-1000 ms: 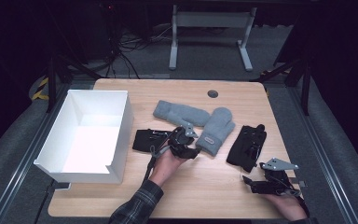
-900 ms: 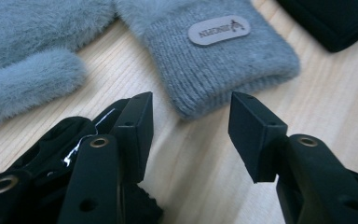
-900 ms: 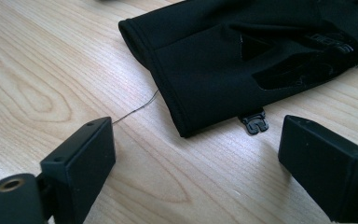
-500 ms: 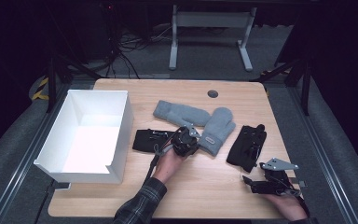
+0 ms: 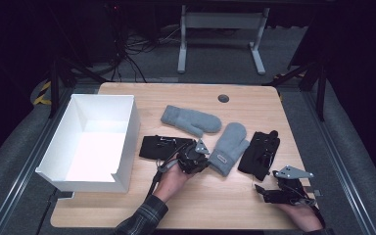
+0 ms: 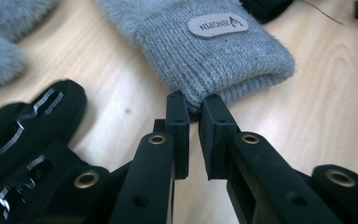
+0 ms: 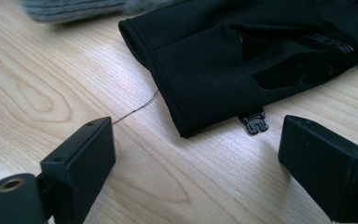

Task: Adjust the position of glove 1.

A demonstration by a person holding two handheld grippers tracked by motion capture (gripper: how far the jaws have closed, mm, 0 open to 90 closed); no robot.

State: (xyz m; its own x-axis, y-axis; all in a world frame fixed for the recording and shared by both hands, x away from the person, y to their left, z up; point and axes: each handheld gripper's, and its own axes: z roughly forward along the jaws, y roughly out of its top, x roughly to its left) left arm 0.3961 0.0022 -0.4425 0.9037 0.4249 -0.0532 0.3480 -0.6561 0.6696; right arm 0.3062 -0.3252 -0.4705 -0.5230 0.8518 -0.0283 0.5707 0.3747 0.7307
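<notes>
One text can be read — a small oval patch (image 6: 218,25) sewn on the ribbed cuff of the grey mitten (image 6: 214,56) in the left gripper view. It appears upside down there and spells what looks like "JIBOPIN" in dark capitals, with a small dark emblem beside the word whose shape cannot be made out. In the high view the same patch (image 5: 222,157) is a pale spot — too small to read.

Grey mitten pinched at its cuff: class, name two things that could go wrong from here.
1. The left gripper pinches only the cuff edge of the grey mitten, so the knit may slip out when lifted.
2. Dragged toward the white box, it could snag the black glove beside it.
</notes>
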